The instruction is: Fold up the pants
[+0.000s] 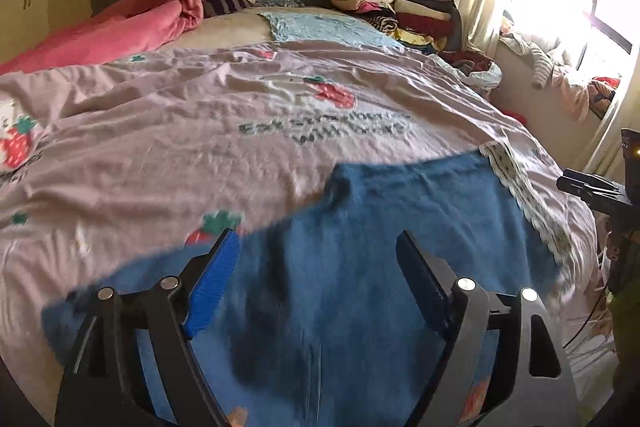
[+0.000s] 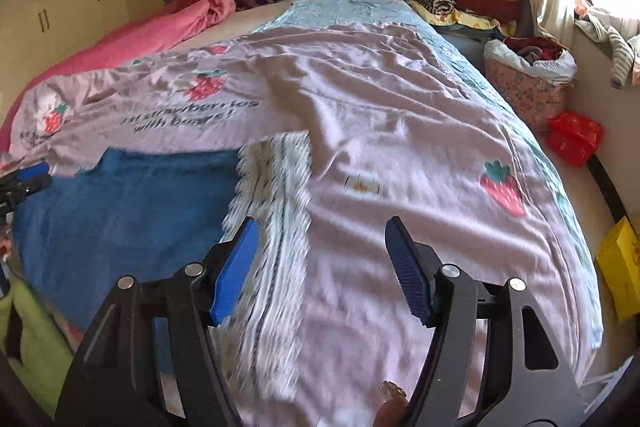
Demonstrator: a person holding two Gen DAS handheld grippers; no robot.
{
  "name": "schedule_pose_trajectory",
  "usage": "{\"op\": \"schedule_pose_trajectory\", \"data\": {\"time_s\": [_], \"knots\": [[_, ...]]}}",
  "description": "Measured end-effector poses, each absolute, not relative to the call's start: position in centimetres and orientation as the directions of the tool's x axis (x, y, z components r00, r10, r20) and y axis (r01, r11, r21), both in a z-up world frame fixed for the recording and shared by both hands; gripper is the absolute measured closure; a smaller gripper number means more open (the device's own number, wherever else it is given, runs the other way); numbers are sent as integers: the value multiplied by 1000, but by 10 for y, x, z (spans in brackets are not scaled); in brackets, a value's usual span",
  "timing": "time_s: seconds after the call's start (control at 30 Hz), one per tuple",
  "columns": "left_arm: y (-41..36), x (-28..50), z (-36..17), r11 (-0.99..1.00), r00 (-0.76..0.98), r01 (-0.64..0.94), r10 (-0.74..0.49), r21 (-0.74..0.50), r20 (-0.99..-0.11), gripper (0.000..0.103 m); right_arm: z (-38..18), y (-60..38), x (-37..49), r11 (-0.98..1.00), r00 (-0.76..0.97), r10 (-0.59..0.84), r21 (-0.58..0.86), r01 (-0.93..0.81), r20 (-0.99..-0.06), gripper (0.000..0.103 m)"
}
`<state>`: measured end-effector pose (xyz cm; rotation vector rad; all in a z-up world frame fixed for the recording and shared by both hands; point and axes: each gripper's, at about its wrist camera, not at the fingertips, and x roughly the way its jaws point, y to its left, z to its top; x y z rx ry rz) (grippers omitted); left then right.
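Blue pants (image 1: 360, 267) lie spread flat on the pink strawberry bedspread (image 1: 180, 147) at the near edge of the bed, with a white patterned waistband (image 1: 520, 187) at their right end. My left gripper (image 1: 320, 247) is open and hovers just above the middle of the pants. In the right wrist view the pants (image 2: 120, 219) lie at the left and the waistband (image 2: 276, 195) runs under my open right gripper (image 2: 322, 231), which holds nothing. The left gripper's tip (image 2: 28, 179) shows at the far left edge.
A pink quilt (image 1: 132, 27) is bunched at the head of the bed. Stacks of folded clothes (image 1: 400, 3) sit at the far right corner. A bag of clothes (image 2: 532, 75), a red bag (image 2: 574, 139) and a yellow box (image 2: 620, 267) stand beside the bed's right edge.
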<state>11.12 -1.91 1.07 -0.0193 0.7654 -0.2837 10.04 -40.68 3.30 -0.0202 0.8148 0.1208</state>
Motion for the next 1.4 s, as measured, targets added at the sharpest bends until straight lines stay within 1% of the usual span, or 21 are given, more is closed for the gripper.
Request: {"op": "schedule_pose_trajectory", "data": {"time_s": [0.1, 0.17, 0.2, 0.27, 0.33, 0.43, 0.53, 0.57, 0.6, 0.67, 0.8, 0.9, 1.03, 1.1, 1.2, 1.4], "knots": [[-9, 85, 2, 966, 680, 224, -248, -127, -690, 23, 29, -388, 81, 987, 673, 126, 22, -161, -729, 44], [-2, 72, -7, 973, 668, 198, -222, -117, -711, 23, 24, -372, 74, 977, 656, 163, 30, -209, -737, 44], [1, 68, -15, 984, 652, 164, -166, -76, -740, 23, 22, -364, 72, 973, 653, 173, 28, -227, -737, 44], [7, 66, -26, 992, 633, 127, -97, -21, -768, 23, 16, -346, 71, 964, 635, 189, 19, -265, -749, 44], [17, 66, -33, 996, 617, 91, -62, -8, -784, 23, 11, -335, 73, 957, 621, 211, 31, -287, -755, 44], [30, 67, -36, 996, 622, 80, -86, -46, -779, 23, 3, -326, 76, 956, 592, 207, 32, -291, -779, 44], [35, 65, -38, 994, 623, 88, -101, -58, -775, 23, -9, -330, 77, 967, 552, 159, 15, -255, -819, 44], [36, 65, -39, 994, 621, 89, -109, -68, -776, 23, -12, -333, 75, 970, 542, 146, 12, -242, -828, 46], [37, 67, -40, 993, 620, 88, -116, -78, -776, 23, -16, -339, 73, 972, 529, 151, 28, -234, -835, 50], [39, 67, -39, 991, 622, 88, -131, -97, -772, 23, -17, -344, 69, 973, 534, 156, 36, -227, -831, 55], [38, 67, -41, 990, 625, 91, -138, -104, -768, 23, -20, -349, 66, 976, 539, 166, 57, -212, -826, 55], [38, 68, -41, 990, 628, 89, -141, -109, -765, 23, -21, -346, 67, 977, 535, 154, 45, -211, -831, 55], [38, 65, -33, 988, 644, 80, -154, -134, -749, 23, -4, -348, 66, 976, 543, 179, 80, -201, -820, 50], [38, 63, -25, 986, 654, 80, -160, -143, -739, 23, 6, -347, 64, 976, 557, 178, 75, -203, -811, 45], [33, 59, -12, 986, 674, 97, -165, -134, -721, 23, 16, -340, 62, 973, 577, 191, 74, -219, -794, 44], [10, 51, 0, 981, 682, 157, -193, -116, -705, 23, 27, -310, 64, 952, 602, 246, 72, -298, -760, 35]]}}
